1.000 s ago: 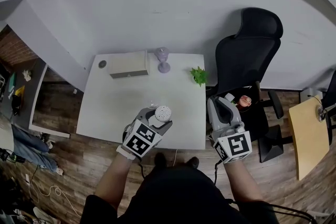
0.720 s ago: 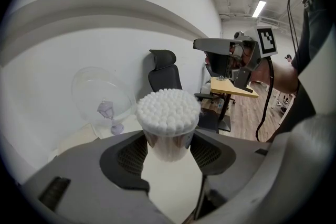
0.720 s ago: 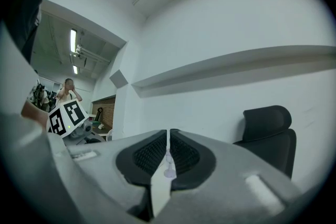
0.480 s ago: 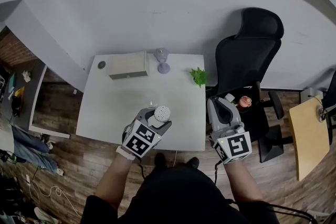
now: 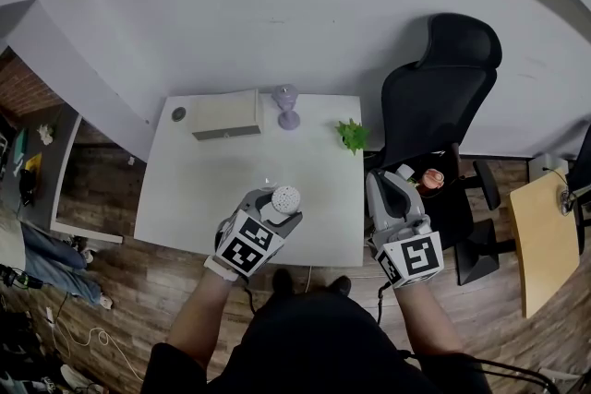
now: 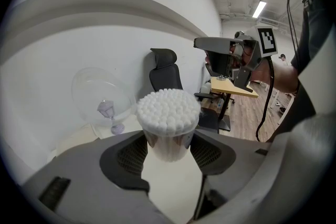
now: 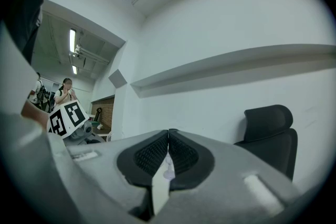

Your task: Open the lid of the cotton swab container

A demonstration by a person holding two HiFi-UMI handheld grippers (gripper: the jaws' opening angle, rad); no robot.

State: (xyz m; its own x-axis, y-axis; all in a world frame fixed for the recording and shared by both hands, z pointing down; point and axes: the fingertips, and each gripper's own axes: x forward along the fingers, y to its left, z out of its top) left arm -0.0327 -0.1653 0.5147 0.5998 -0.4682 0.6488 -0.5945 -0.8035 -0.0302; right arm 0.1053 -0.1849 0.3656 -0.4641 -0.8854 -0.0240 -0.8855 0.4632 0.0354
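A clear cotton swab container (image 6: 168, 136), packed with white swab tips (image 5: 286, 197), stands upright between the pads of my left gripper (image 6: 168, 148), which is shut on it above the table's front edge. Its clear domed lid (image 6: 97, 93) hangs swung back to the left, leaving the top uncovered. My right gripper (image 5: 380, 180) is held off the table's right side, near the chair. Its jaws have just closed the last bit and meet pad to pad with nothing between them (image 7: 168, 136). From the left gripper view the right gripper (image 6: 223, 45) shows at the upper right.
The white table (image 5: 185, 198) carries a beige box (image 5: 224, 115), a purple goblet-shaped ornament (image 5: 287, 106) and a small green plant (image 5: 350, 134) along its far edge. A black office chair (image 5: 434, 97) stands right of it, a wooden side table (image 5: 540, 244) further right.
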